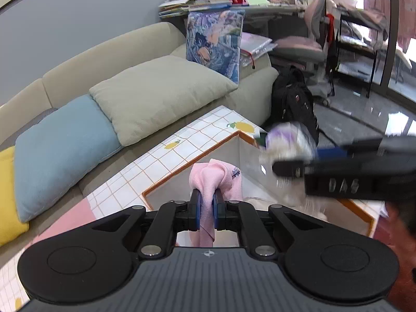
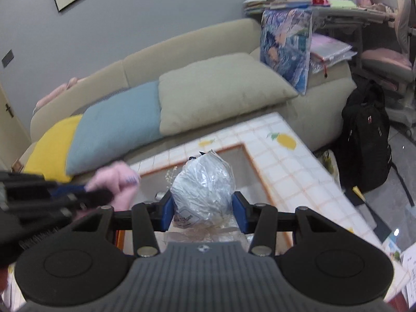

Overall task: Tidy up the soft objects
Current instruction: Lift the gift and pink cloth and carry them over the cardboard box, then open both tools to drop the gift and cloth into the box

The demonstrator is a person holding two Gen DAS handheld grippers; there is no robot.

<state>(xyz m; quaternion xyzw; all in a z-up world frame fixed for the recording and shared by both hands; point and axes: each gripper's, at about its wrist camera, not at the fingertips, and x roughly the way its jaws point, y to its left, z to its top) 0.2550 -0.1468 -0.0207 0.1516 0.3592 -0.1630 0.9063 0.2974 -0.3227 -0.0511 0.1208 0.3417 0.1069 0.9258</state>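
My left gripper (image 1: 207,202) is shut on a pink cloth (image 1: 215,176) and holds it above an open white box with an orange rim (image 1: 179,171). The cloth also shows at the left of the right wrist view (image 2: 117,179). My right gripper (image 2: 202,208) is shut on a soft item wrapped in clear plastic (image 2: 202,187), above the same box (image 2: 249,156). In the left wrist view the right gripper (image 1: 286,166) comes in from the right, blurred, with the plastic-wrapped item (image 1: 286,140).
The box sits on a table with a white lemon-print cloth (image 1: 182,140). Behind it is a beige sofa (image 1: 109,52) with green (image 1: 161,91), blue (image 1: 62,145) and yellow cushions. A black backpack (image 1: 293,98) stands on the floor at the right.
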